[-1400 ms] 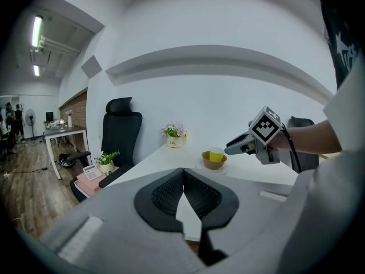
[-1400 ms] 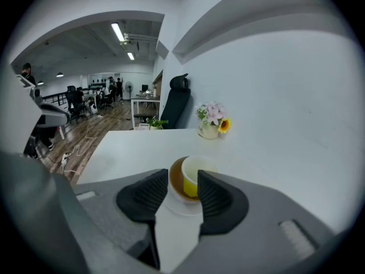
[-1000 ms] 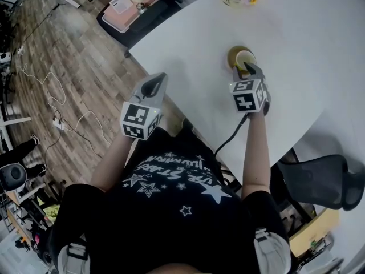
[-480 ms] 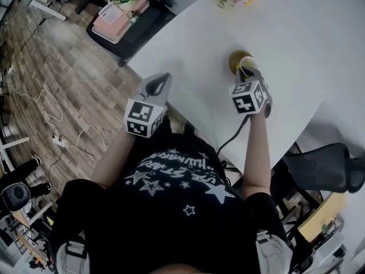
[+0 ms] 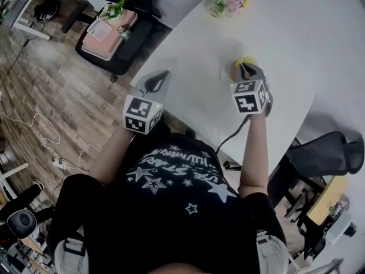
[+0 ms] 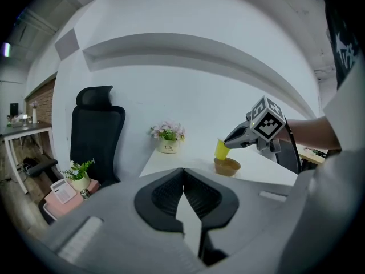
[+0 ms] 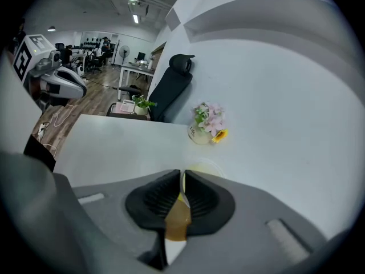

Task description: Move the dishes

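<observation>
The right tongs (image 5: 244, 68) are clamping the yellow cup (image 6: 222, 149) by its rim, just above the brown bowl (image 6: 227, 166) on the worktop (image 5: 296, 33). The left tongs (image 6: 183, 176) are hanging shut and empty alongside. The cup-moving step is seemingly underway; next it needs a level set-down spot.

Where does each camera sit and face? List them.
Head view: on the person's head, looking steeply down at the table; shows arms, left gripper, right gripper.
Left gripper view: on the left gripper, facing the right gripper holding the yellow cup; own jaws shut, empty.
Right gripper view: on the right gripper, facing the flower pot; jaws grip the yellow cup.
Shared: all show the flower pot.
</observation>
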`<action>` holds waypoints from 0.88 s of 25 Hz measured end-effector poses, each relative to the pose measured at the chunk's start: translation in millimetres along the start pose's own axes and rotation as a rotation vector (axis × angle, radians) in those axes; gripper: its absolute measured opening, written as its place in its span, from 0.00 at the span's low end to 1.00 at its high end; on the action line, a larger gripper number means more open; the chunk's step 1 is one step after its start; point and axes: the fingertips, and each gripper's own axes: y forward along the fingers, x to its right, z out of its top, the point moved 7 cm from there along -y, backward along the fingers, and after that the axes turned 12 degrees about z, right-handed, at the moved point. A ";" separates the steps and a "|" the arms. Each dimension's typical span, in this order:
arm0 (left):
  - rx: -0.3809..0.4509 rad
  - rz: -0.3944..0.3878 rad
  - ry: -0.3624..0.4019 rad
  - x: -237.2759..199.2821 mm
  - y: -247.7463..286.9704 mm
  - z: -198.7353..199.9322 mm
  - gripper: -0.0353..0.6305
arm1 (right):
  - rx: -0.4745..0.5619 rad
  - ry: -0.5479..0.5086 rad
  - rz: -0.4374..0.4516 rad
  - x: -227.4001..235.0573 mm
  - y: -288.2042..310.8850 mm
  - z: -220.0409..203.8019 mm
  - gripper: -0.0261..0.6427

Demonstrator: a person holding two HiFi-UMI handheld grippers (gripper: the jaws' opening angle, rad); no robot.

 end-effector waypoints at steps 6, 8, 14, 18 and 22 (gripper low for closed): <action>0.000 -0.012 0.001 -34.1 18.1 2.8 0.07 | 0.007 -0.005 0.000 5.8 27.5 36.6 0.08; -0.002 -0.016 0.001 -42.4 24.1 2.3 0.07 | -0.002 -0.011 0.011 5.6 40.8 45.0 0.08; -0.023 -0.032 -0.001 -63.3 41.0 2.3 0.07 | -0.051 -0.012 0.041 2.8 79.0 57.9 0.08; -0.035 -0.041 0.000 -71.5 51.1 2.5 0.07 | -0.106 -0.021 0.070 2.0 99.8 56.8 0.08; -0.046 -0.044 -0.002 -75.4 56.5 1.1 0.07 | -0.144 -0.024 0.093 0.1 112.0 53.6 0.08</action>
